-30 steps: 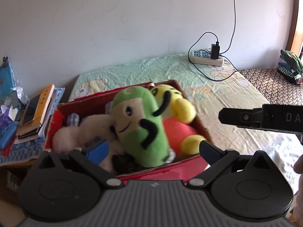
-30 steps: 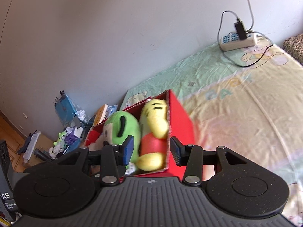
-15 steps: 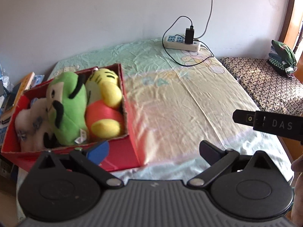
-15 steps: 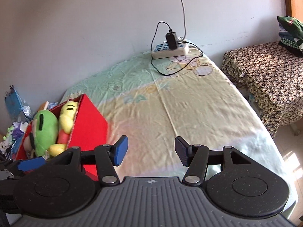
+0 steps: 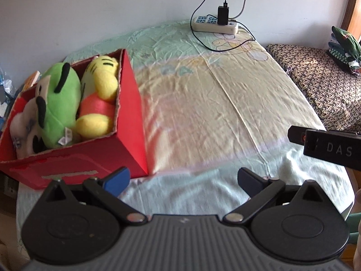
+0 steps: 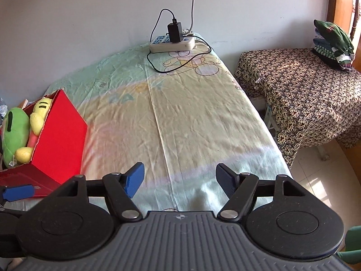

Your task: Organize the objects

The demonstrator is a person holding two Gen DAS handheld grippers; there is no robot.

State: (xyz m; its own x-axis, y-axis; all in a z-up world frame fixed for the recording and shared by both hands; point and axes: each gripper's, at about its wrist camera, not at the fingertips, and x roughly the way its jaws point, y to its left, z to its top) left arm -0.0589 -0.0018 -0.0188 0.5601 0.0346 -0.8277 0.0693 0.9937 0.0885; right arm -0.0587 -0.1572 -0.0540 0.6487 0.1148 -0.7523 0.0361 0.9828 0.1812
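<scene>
A red cardboard box [image 5: 126, 122] stands at the left end of the bed and also shows in the right wrist view [image 6: 61, 140]. It holds a green plush [image 5: 61, 103], a yellow and orange plush [image 5: 99, 103] and a white plush [image 5: 24, 131]. My left gripper [image 5: 182, 178] is open and empty, pulled back from the box's near right corner. My right gripper [image 6: 179, 178] is open and empty above the bed's near edge, to the right of the box. The right gripper's body [image 5: 327, 144] shows at the left wrist view's right edge.
The bed sheet [image 6: 191, 117] is pale green and yellow. A white power strip [image 6: 172, 43] with a black charger and cables lies at the far end by the wall. A patterned-cloth table [image 6: 304, 90] with folded clothes [image 6: 331, 40] stands to the right. Books and clutter sit left of the box.
Both grippers have drawn back from the box and swung to the right, so the box now sits at the left of each view. The plush toys stay in the box.
</scene>
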